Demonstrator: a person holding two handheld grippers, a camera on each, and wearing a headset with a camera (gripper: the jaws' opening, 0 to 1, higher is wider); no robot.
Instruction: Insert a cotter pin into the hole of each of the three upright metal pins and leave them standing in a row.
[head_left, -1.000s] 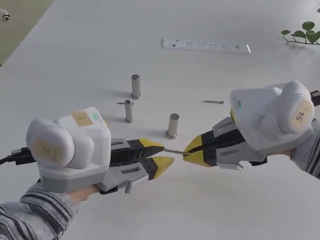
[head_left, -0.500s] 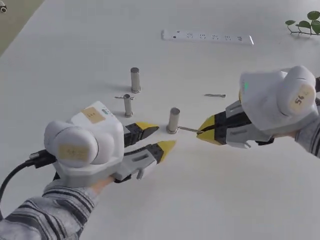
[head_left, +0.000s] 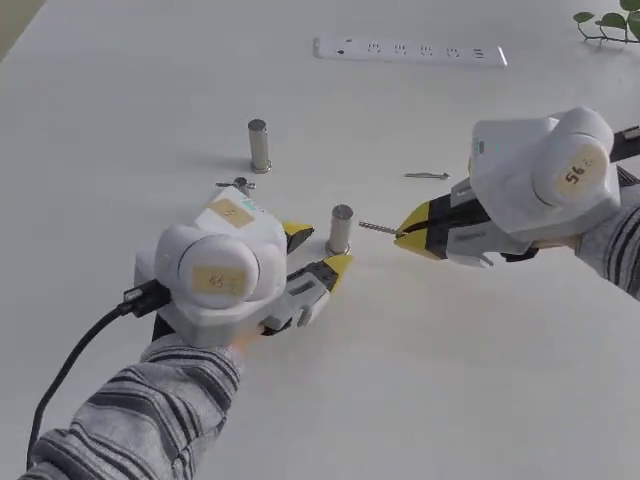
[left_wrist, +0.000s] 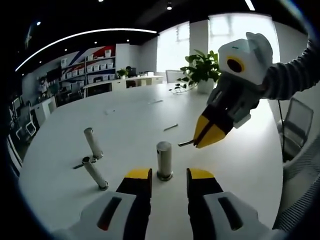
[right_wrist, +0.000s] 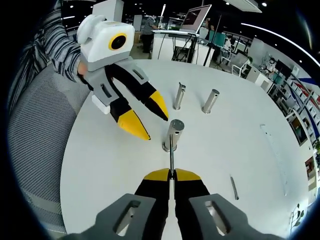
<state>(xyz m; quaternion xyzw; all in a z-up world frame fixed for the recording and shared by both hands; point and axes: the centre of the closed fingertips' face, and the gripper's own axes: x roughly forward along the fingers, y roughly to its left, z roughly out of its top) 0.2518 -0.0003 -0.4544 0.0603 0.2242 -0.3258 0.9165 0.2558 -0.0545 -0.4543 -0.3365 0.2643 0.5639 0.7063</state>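
Cotter pin (head_left: 377, 228) in right gripper (head_left: 403, 237)

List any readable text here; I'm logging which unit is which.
"95": tan sticker on the right claw housing; the other way up it could be "56".
Tan stickers on the left claw: too blurred to read.
Power strip: markings too small to read.

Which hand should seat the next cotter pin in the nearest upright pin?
Right. The right tongs are shut on a cotter pin whose tip points at the nearest metal pin. The left tongs are open and empty near its base, probably better used to steady it.
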